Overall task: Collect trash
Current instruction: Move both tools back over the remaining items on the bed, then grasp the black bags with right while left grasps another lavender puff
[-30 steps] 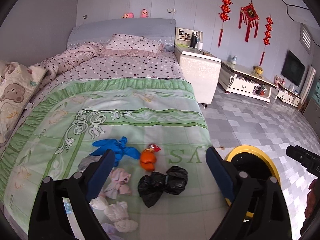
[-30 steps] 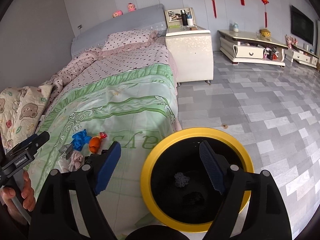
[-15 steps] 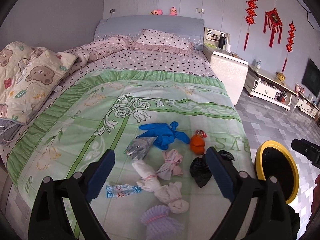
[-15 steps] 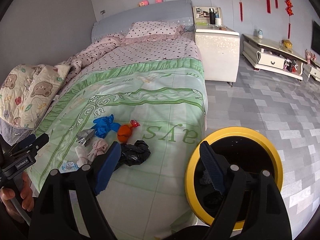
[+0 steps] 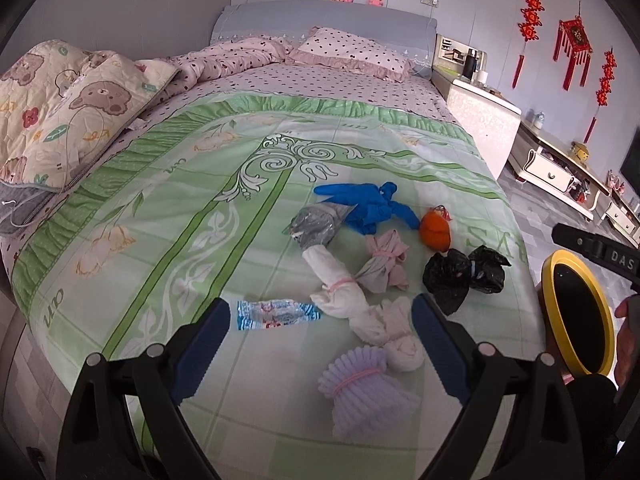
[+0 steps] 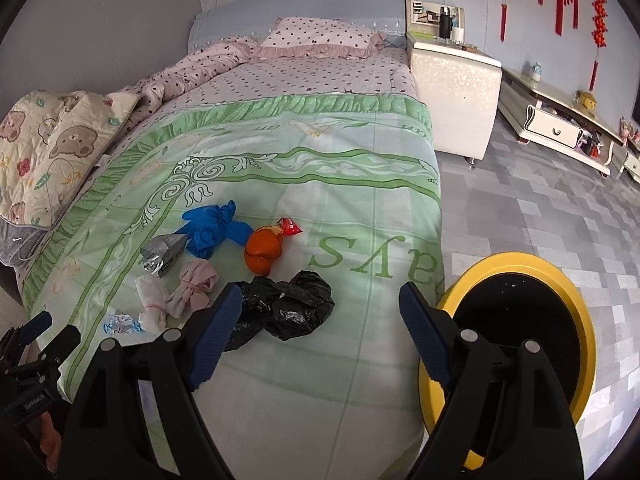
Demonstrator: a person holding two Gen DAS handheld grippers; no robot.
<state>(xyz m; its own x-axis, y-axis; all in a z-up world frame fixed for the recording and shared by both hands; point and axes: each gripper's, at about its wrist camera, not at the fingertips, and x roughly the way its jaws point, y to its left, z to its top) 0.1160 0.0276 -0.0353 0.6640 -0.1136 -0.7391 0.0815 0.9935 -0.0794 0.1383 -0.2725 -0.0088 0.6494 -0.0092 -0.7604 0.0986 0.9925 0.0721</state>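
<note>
I take the yellow-rimmed bin [image 6: 516, 344] on the floor at the bed's foot corner as my landmark. All the trash lies on the green bedspread [image 6: 280, 184], on the side of the bin toward the bed's middle.

Closest to the bin is the black bag [image 6: 286, 306], a knotted bundle whose long axis runs roughly across the bed. My right hand-held gripper [image 6: 320, 312] stands wide and empty, the bag just ahead beside its left finger, so this hand is nearer to both bag and bin; I judge it the natural one for that pick.

My left hand-held gripper [image 5: 320, 324], also wide and empty, hovers farther from the bin, over the pale bundles.

Counting outward from the bin:
- one black bag
- one orange bundle [image 5: 435, 232] with a red wrapper scrap
- one blue glove bundle [image 5: 370, 208]
- one silvery foil bag [image 5: 316, 226]
- one pink tied bundle [image 5: 384, 262]
- two white tied bundles [image 5: 332, 276]
- one lilac ribbed bundle [image 5: 366, 392]
- one flat blue-and-white wrapper [image 5: 274, 314]
</note>
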